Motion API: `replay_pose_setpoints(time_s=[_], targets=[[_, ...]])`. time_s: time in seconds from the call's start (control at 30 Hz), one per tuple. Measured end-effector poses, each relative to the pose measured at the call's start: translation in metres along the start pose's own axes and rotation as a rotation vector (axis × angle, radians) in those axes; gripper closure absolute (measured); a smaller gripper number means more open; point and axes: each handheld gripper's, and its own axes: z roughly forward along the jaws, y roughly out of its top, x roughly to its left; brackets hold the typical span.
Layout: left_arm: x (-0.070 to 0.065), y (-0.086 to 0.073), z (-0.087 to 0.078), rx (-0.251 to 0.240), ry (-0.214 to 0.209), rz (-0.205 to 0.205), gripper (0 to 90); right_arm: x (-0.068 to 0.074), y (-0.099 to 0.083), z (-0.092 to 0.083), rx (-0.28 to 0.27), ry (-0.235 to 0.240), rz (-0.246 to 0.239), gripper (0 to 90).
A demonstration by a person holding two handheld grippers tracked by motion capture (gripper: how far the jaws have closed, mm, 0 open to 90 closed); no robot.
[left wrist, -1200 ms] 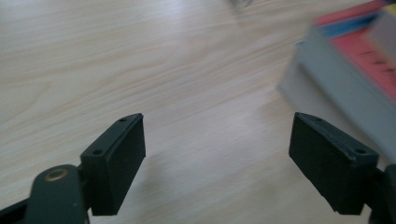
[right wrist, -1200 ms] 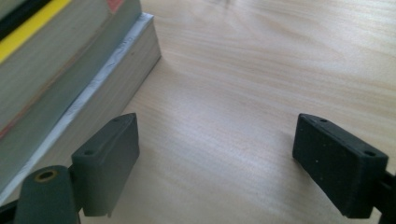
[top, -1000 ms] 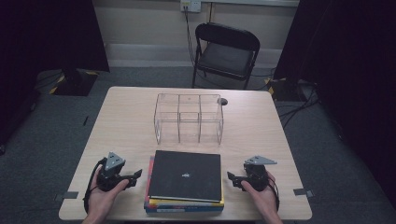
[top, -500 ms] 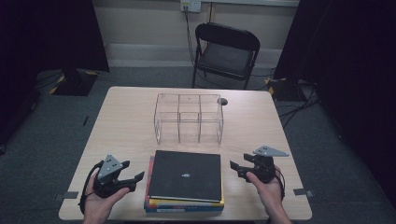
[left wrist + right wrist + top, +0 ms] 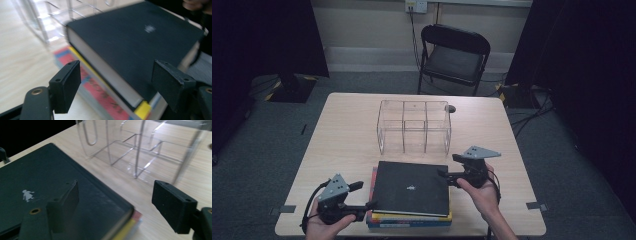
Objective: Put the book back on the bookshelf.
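L gripper (image 5: pixel 364 196) spread, empty, at 7 o'clock of black book (image 5: pixel 412 186); R gripper (image 5: pixel 446 174) spread, empty, at 3 o'clock, nearer its edge.

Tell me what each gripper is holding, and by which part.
Nothing is held. The left gripper and right gripper are both open, one at each side of the black book, pads clear of it.

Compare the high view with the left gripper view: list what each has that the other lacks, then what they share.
High view: the folding chair, the wall socket and the left gripper seen from above.
Left gripper view: the black book's pale page edge and red lettering on the book under it.
Shared: black book, clear organizer, table.
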Motion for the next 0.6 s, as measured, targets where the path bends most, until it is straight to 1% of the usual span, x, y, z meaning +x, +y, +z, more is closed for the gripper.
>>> replay_pose_setpoints(time_s=[0.03, 0.07, 0.1, 0.13, 0.17, 0.2, 0.23, 0.27, 0.3, 0.37, 0.4, 0.43, 0.47, 0.5, 0.53, 0.57, 0.6], targets=[[0.0, 0.0, 0.0, 0.0, 0.0, 0.0, 23.2, 0.002, 0.0, 0.004, 0.004, 0.009, -0.004, 21.2], [-0.005, 0.0, 0.003, 0.01, -0.011, 0.024, 23.0, 0.004, 0.0, 0.008, 0.005, 0.015, -0.009, 20.7], [-0.005, 0.0, 0.003, 0.01, -0.011, 0.024, 23.0, 0.004, 0.0, 0.01, 0.006, 0.023, -0.013, 20.5], [-0.007, 0.001, 0.002, 0.01, -0.02, 0.018, 23.0, 0.006, 0.0, 0.013, 0.008, 0.028, -0.013, 20.5], [-0.007, 0.001, 0.002, 0.01, -0.02, 0.018, 23.0, 0.006, 0.0, 0.013, 0.008, 0.028, -0.013, 20.5], [-0.01, -0.001, 0.004, 0.011, -0.024, 0.017, 23.0, 0.007, -0.001, 0.017, 0.025, 0.039, -0.026, 20.4], [-0.011, -0.003, 0.006, 0.025, -0.025, 0.035, 23.0, 0.008, -0.001, 0.019, 0.026, 0.04, -0.029, 20.4], [-0.012, -0.004, 0.008, 0.041, -0.033, 0.044, 23.0, 0.008, -0.001, 0.02, 0.022, 0.039, -0.031, 20.4], [-0.014, -0.004, 0.011, 0.048, -0.041, 0.041, 23.0, 0.008, -0.002, 0.021, 0.024, 0.041, -0.032, 19.9], [-0.015, -0.005, 0.012, 0.054, -0.037, 0.049, 23.0, 0.007, -0.003, 0.024, 0.036, 0.05, -0.026, 19.0], [-0.016, -0.006, 0.015, 0.065, -0.034, 0.064, 22.6, 0.007, -0.004, 0.025, 0.033, 0.054, -0.019, 18.9], [-0.016, -0.007, 0.016, 0.067, -0.027, 0.06, 21.4, 0.007, -0.004, 0.025, 0.03, 0.06, -0.015, 19.0], [-0.016, -0.008, 0.017, 0.072, -0.03, 0.043, 19.9, 0.007, -0.004, 0.025, 0.03, 0.061, -0.016, 18.9], [-0.016, -0.008, 0.02, 0.102, -0.012, 0.029, 19.4, 0.006, -0.004, 0.025, 0.029, 0.064, -0.018, 18.7], [-0.016, -0.009, 0.023, 0.155, 0.002, 0.065, 33.4, 0.006, -0.005, 0.026, 0.027, 0.071, -0.013, 18.7], [-0.017, -0.011, 0.025, 0.146, 0.004, 0.057, 34.2, 0.004, -0.005, 0.027, 0.03, 0.089, 0.003, 18.7], [-0.015, -0.012, 0.025, 0.143, -0.007, 0.026, 34.0, 0.002, -0.006, 0.028, 0.037, 0.112, 0.026, 18.7]])
